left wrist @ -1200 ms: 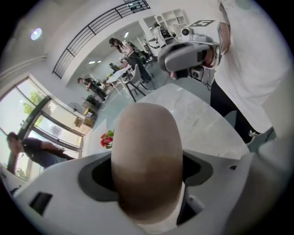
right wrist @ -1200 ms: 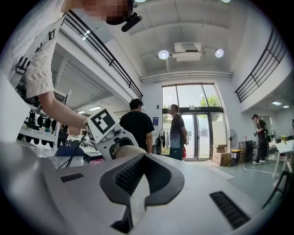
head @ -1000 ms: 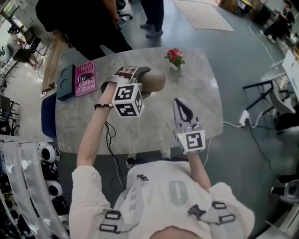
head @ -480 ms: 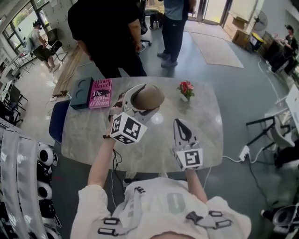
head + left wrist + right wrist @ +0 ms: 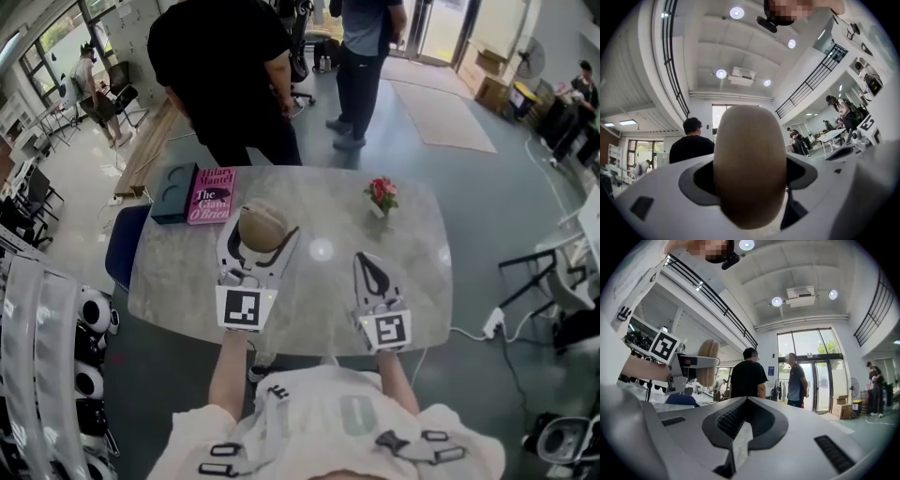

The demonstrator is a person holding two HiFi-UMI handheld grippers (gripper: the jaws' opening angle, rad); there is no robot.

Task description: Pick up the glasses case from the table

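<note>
1. Grey marble-patterned counter (image 5: 422, 244) with rounded corners: it fills the middle of the head view and carries every item below.
2. Person in a black shirt (image 5: 225, 75) and person in a dark blue shirt (image 5: 367, 37): both stand on the floor beyond the far edge of the counter.
3. Blue chair (image 5: 120, 251): tucked against the left end of the counter.
4. Pink hardback book (image 5: 212, 195) and dark teal rectangular box (image 5: 174, 192): side by side at the far left corner, well apart from both grippers.
5. Left gripper (image 5: 259, 240): forearm extended over the near edge, gripper pointing away from the person at about level. Its jaws stand wide and clamp the tan oval glasses case (image 5: 261, 225), which is held on end, above the counter.
6. Right gripper (image 5: 372, 264): low over the near right part of the counter, pointing level, jaws closed together with nothing between them.
7. Small white vase of red flowers (image 5: 382, 195): upright on the far right side, beyond the right gripper and apart from it.
</note>
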